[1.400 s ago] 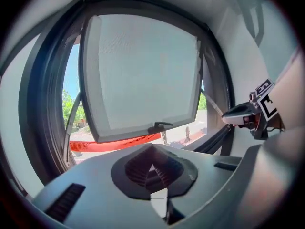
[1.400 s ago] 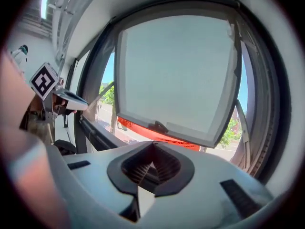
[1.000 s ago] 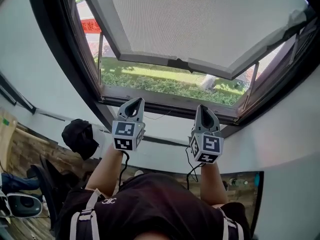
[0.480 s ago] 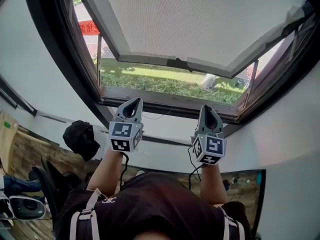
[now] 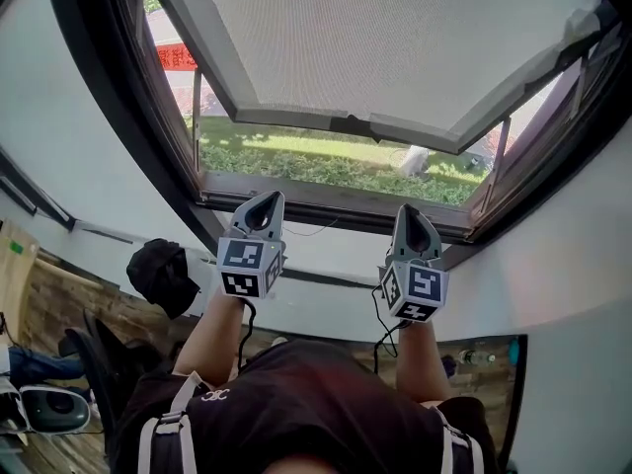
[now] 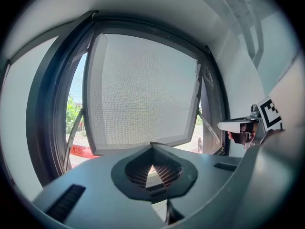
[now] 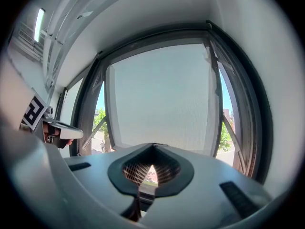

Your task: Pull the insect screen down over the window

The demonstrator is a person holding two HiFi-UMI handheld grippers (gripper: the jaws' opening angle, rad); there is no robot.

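The grey mesh insect screen [image 5: 395, 38] covers the upper part of the open window. Its bottom bar, with a small dark pull tab [image 5: 349, 124], hangs above the gap that shows the lawn. My left gripper [image 5: 263, 199] and right gripper [image 5: 410, 213] are held side by side below the dark sill [image 5: 326, 197], pointing at the window. Both are shut and hold nothing, well short of the bar. The left gripper view has the screen [image 6: 143, 89] straight ahead beyond the closed tips [image 6: 152, 147]. The right gripper view shows the same screen [image 7: 162, 94] past its closed tips [image 7: 152, 146].
A dark window frame [image 5: 118, 117] with side stays [image 5: 499, 161] surrounds the opening. A black bag [image 5: 163, 273] hangs on the wall at lower left, with a chair [image 5: 94, 373] below it. A hedge [image 5: 326, 168] and a red banner [image 5: 178, 57] lie outside.
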